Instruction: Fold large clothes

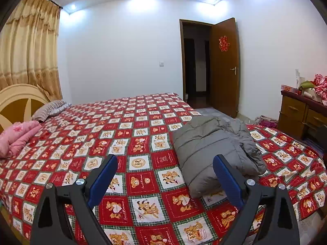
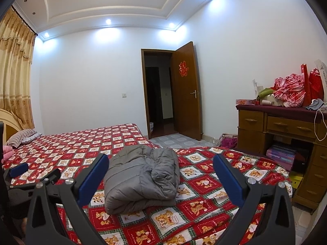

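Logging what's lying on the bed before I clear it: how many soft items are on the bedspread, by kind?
Grey padded jacket, folded: 1
Striped pillow: 1
Pink folded bedding: 1
Total: 3

Quilted grey jacket [image 2: 141,175]: matt puffy cloth. Bedspread [image 1: 130,134]: printed cotton-like cloth. Dresser [image 2: 286,126]: varnished wood.

Left wrist: looked from the bed's near edge, low, toward the doorway [image 1: 196,61]; near.
Right wrist: same facing, further right.
Shared: folded grey puffer jacket [image 1: 206,153] [image 2: 141,173]; bedspread [image 1: 114,126] [image 2: 85,140].
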A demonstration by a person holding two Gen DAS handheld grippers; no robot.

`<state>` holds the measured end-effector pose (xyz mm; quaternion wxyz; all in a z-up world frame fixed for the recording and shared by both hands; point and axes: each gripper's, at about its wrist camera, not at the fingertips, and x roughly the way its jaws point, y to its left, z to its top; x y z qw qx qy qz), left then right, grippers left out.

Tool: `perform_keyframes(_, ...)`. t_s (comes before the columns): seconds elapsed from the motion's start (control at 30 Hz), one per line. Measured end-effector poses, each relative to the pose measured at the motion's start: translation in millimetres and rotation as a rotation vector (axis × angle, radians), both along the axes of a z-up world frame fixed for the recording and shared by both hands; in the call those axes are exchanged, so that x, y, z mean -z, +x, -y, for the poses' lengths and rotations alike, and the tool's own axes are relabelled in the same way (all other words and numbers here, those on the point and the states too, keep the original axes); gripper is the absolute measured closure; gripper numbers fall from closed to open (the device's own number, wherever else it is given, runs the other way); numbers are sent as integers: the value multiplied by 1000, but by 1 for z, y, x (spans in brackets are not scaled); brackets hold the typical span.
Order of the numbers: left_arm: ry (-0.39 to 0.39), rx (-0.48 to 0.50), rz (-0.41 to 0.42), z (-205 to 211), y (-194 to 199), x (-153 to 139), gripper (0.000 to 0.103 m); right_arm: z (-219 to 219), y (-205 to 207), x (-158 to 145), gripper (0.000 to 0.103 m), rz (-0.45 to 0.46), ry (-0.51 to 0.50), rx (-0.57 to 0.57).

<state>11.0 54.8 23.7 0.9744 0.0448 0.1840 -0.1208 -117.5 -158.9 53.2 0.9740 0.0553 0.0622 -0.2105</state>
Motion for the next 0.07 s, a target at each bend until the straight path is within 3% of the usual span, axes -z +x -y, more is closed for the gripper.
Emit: perform_keyframes(0.07, 1, -7, -14, -5, 8, 2, 8, 3, 4, 3, 0, -13, 3, 5)
